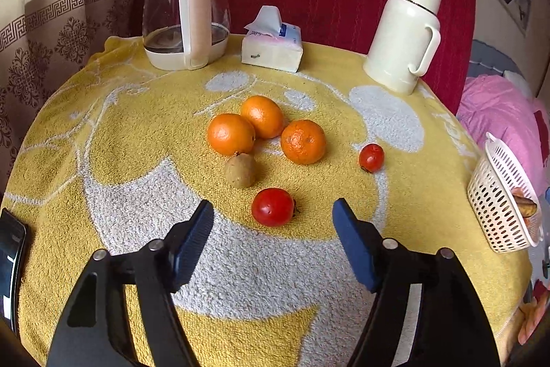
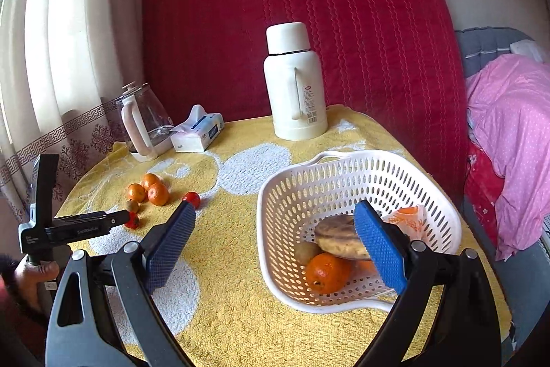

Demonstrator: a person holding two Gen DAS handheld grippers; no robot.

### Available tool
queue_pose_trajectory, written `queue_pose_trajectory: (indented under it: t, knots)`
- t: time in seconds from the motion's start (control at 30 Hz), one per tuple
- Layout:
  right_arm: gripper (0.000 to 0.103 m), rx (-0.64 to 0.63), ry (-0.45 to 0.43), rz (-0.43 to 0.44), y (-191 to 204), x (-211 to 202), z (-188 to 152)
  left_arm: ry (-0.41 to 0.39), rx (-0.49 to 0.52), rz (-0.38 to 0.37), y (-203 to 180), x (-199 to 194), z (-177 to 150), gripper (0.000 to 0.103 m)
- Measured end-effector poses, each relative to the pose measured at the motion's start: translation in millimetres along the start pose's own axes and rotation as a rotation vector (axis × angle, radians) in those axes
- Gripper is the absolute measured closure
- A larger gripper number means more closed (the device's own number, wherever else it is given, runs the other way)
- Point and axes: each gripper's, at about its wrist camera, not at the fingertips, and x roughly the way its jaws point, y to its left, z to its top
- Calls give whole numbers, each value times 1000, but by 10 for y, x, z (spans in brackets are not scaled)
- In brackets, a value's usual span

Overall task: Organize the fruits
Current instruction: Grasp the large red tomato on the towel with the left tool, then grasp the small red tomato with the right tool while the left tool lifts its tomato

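On the flask [image 2: 295,81], unreadable label, both hand-held grippers [image 1: 273,212] [image 2: 275,229] open, empty.

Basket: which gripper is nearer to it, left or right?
Right. The right gripper hovers open at the white basket, one finger over its rim. The left gripper is across the table by the near tomato.

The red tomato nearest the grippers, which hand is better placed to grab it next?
Left. The left hand-held gripper is open with the near tomato right ahead between its fingers; the right hand-held gripper is empty by the basket.
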Motion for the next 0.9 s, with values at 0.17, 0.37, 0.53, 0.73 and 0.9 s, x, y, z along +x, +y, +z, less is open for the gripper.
queue_pose_trajectory:
  t: [0.17, 0.37, 0.53, 0.73, 0.9]
  knots:
    - [8, -39, 20, 26, 149, 46, -12, 38, 19, -5, 7, 176, 47, 58]
    - [8, -75, 44, 45, 304, 113, -16, 77, 5, -47, 28, 318, 42, 68]
    - [8, -84, 83, 73, 407, 226, -27, 69, -28, -84, 97, 315, 32, 72]
    - [8, -133, 131, 96, 618, 403, -26, 31, -70, -127, 172, 216, -4, 72]
    - [8, -176, 188, 120, 823, 643, -29, -10, -80, -133, 209, 99, -16, 72]
